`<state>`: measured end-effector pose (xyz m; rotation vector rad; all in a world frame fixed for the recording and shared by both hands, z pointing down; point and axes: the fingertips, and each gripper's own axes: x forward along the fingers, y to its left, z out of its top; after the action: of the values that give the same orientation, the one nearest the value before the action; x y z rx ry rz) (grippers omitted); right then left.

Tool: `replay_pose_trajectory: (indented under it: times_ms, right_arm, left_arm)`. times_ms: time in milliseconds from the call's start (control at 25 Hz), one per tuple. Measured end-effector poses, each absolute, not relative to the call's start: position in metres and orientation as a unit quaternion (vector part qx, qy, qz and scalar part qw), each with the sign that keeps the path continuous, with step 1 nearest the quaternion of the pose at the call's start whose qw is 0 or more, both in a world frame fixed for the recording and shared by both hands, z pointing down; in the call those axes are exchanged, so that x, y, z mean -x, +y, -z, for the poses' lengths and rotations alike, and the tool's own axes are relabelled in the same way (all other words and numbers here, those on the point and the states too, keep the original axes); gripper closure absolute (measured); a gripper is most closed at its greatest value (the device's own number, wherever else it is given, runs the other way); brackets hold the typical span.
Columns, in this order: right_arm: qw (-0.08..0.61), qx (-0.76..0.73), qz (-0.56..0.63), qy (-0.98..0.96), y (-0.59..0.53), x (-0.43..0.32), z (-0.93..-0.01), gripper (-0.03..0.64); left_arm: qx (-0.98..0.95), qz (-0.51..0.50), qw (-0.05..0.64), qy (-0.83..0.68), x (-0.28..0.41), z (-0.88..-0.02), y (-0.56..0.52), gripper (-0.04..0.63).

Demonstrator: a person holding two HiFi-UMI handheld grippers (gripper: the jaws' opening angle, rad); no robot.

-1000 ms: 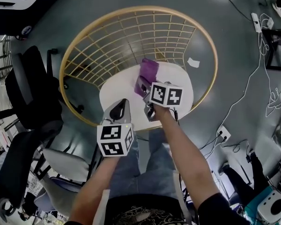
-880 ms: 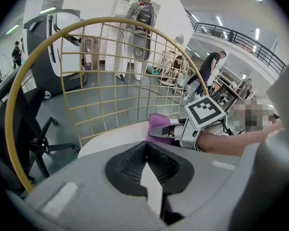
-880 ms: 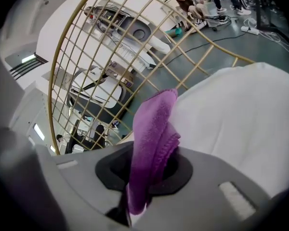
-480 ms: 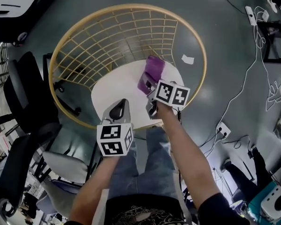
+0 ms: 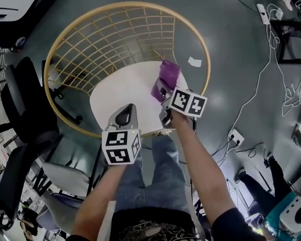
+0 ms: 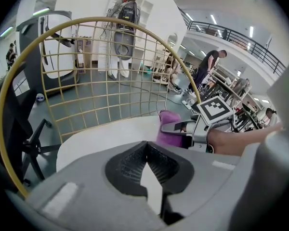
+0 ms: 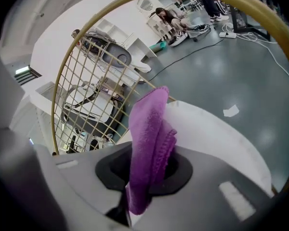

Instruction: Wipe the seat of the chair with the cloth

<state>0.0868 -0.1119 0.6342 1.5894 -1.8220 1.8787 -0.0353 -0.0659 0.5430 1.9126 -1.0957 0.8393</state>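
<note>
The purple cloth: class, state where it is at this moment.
In the head view the cloth is at the white seat's right rear edge, clamped in the right tool, beside the wire backrest.

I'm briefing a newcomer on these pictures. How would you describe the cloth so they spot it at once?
Find the round chair with the gold wire back. At the far right edge of its white seat, the right gripper pinches the cloth. It is the only bright purple thing in view.

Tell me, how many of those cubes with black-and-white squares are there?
2. One marker cube rides the left gripper, near the white seat's front edge; the other rides the right gripper, which grips the purple cloth on the seat's right side. None seems hidden.
</note>
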Motion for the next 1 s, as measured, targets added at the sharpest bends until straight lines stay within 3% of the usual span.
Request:
replay_pose_trajectory:
  times_ms: [600, 1000]
  right_arm:
    - [0.051, -0.524, -0.602, -0.600, -0.084, -0.116, -0.628, 0.555]
    - [0.088, -0.453, -0.569, -0.681, -0.082, -0.059, -0.600, 0.555]
  left_arm:
    - [-0.738, -0.318, 0.385, -0.454, 0.034, -0.542, -0.042, 0.600]
    - [-0.722, -0.310, 0.395, -0.476, 0.062, -0.546, -0.027, 0.600]
